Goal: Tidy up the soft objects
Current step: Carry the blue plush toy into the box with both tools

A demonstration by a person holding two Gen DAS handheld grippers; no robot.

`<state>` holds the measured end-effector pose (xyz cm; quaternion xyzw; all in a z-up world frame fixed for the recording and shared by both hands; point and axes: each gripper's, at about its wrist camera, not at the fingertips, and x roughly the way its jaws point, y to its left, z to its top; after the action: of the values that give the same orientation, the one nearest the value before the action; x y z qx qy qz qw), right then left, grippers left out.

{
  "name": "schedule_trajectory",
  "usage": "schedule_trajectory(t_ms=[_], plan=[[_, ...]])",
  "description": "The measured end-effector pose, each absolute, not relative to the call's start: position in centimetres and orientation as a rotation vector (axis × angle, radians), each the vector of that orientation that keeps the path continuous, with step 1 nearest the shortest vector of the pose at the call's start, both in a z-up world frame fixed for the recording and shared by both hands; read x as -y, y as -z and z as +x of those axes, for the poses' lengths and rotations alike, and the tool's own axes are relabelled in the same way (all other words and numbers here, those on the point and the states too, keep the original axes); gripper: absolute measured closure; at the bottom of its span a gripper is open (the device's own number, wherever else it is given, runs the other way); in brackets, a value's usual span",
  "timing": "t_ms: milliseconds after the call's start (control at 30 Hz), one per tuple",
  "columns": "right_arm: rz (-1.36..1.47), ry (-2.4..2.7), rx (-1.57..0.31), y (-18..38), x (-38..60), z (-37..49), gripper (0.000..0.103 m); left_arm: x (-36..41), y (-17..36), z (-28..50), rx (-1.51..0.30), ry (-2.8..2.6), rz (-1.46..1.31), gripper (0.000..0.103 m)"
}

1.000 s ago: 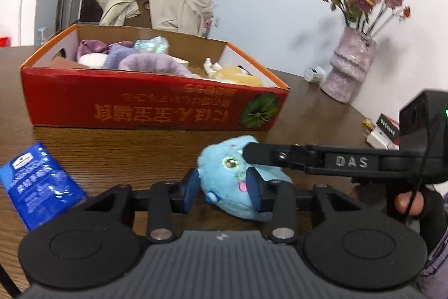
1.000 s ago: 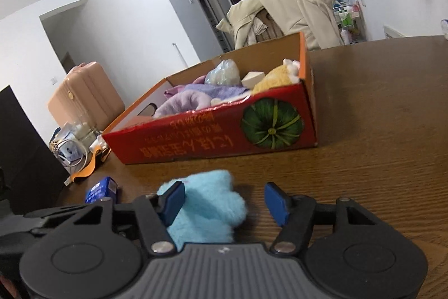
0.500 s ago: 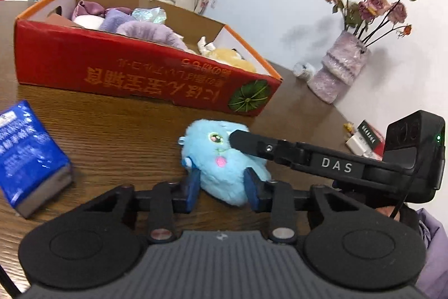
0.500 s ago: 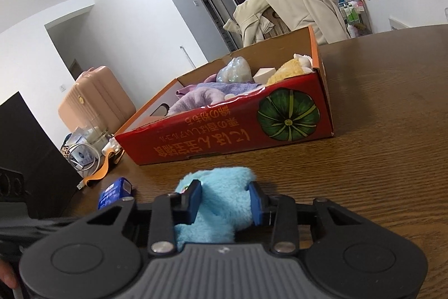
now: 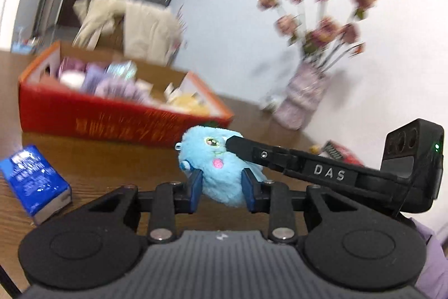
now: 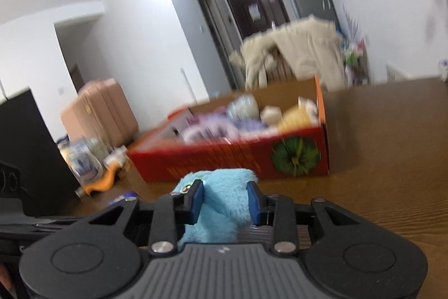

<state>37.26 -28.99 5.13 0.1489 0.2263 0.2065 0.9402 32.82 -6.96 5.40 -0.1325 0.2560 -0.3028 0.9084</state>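
A fluffy blue plush toy (image 5: 217,159) with a pink cheek is held above the wooden table (image 5: 112,159) by both grippers. My left gripper (image 5: 221,192) is shut on its lower part. My right gripper (image 6: 225,201) is shut on it from the other side; the toy also shows in the right wrist view (image 6: 224,198), and the right gripper's finger crosses the toy's face in the left wrist view. The red cardboard box (image 5: 112,122) behind it holds several soft items, purple, white and yellow; it also shows in the right wrist view (image 6: 224,159).
A blue tissue pack (image 5: 35,184) lies on the table at the left. A vase of dried roses (image 5: 305,97) stands at the back right near the wall. A beige coat (image 6: 294,52) hangs on a chair behind the box. A pink suitcase (image 6: 98,108) stands off the table.
The right gripper closed on the blue toy, joining the left. Both grippers have lifted the toy off the table; the views are blurred with motion.
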Motion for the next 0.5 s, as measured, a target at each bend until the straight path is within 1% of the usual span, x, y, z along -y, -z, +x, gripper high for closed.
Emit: schedule_trajectory(t_ms=[100, 200, 367, 500], plan=[[0.347, -0.425, -0.416, -7.2, 29.5, 33.4, 0.072, 6.4, -6.4, 30.4, -0.500, 0.645, -0.292, 0.073], [0.351, -0.428, -0.385, -8.0, 29.6, 31.1, 0.072, 6.4, -7.0, 29.9, -0.486, 0.647, -0.291, 0.073], [0.338, -0.421, -0.384, -9.0, 29.7, 31.1, 0.072, 6.4, -8.0, 30.9, -0.477, 0.656, -0.299, 0.073], [0.332, -0.413, -0.372, -10.4, 29.8, 32.6, 0.073, 6.6, -10.1, 34.3, -0.477, 0.675, -0.287, 0.073]])
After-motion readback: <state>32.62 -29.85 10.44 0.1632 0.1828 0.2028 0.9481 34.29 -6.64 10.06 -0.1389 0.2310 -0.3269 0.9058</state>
